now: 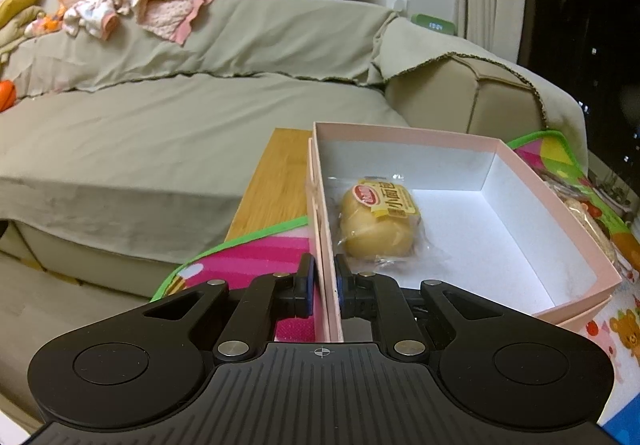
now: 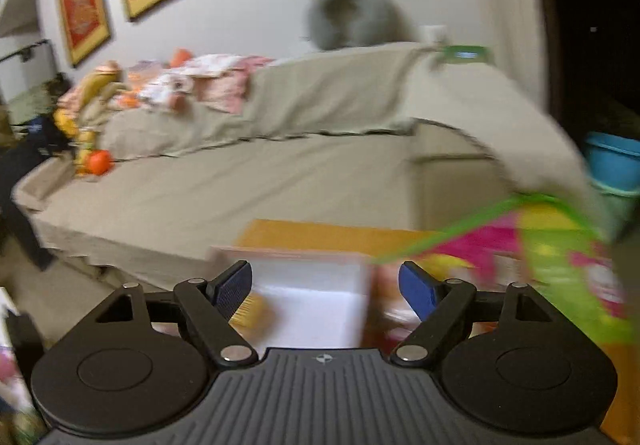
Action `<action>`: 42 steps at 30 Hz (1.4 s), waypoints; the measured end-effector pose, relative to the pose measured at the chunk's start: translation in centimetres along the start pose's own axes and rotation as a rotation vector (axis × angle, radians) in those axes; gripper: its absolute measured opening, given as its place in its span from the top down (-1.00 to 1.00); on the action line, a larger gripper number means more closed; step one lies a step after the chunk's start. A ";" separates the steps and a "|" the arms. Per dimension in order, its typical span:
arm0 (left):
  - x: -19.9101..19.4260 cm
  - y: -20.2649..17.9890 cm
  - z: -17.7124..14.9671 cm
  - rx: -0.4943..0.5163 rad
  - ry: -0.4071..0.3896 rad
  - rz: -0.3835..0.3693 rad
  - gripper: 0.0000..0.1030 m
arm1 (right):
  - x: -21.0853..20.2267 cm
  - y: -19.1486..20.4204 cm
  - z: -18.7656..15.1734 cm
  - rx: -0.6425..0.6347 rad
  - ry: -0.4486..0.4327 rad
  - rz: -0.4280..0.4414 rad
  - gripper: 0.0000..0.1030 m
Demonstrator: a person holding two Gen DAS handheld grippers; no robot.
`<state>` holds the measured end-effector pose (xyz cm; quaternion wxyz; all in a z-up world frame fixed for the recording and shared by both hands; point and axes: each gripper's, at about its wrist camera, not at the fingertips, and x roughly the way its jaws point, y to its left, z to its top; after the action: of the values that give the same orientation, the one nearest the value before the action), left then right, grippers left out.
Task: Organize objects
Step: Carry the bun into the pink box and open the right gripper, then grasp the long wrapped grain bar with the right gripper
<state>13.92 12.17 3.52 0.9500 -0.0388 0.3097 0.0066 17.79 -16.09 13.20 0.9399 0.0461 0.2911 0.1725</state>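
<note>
Left gripper pinching pink box wall at 6 o'clock, right gripper spread and empty; wrapped bun in box looks light, squashy, slippery, so grab the crimped wrapper end.

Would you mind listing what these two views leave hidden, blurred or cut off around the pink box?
- Left wrist view: the snack packets right of the pink box are hidden behind its wall.
- Left wrist view: the left gripper, clamped on the box's near wall, covers the near corner.
- Right wrist view: motion blur smears the bread bun packet and the box interior; the open right gripper holds nothing.
</note>
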 end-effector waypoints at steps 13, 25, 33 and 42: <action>0.0 0.0 0.1 -0.001 0.018 0.003 0.77 | 0.3 -8.4 -8.0 -0.012 0.121 -0.231 -0.62; 0.0 0.2 0.1 -0.011 0.022 -0.004 0.76 | 2.6 -6.9 -7.5 -0.016 0.132 -0.155 -0.23; -0.2 0.1 0.0 -0.004 0.024 -0.009 0.75 | 5.8 -4.1 -6.5 -0.058 0.115 -0.166 -0.22; -0.3 0.1 0.0 -0.008 0.025 -0.010 0.75 | 8.2 -6.5 -6.5 -0.062 0.191 -0.246 0.37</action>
<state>13.64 12.27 3.68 0.9460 -0.0443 0.3211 0.0027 22.37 -19.35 2.21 0.9229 -0.0355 0.3772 0.0685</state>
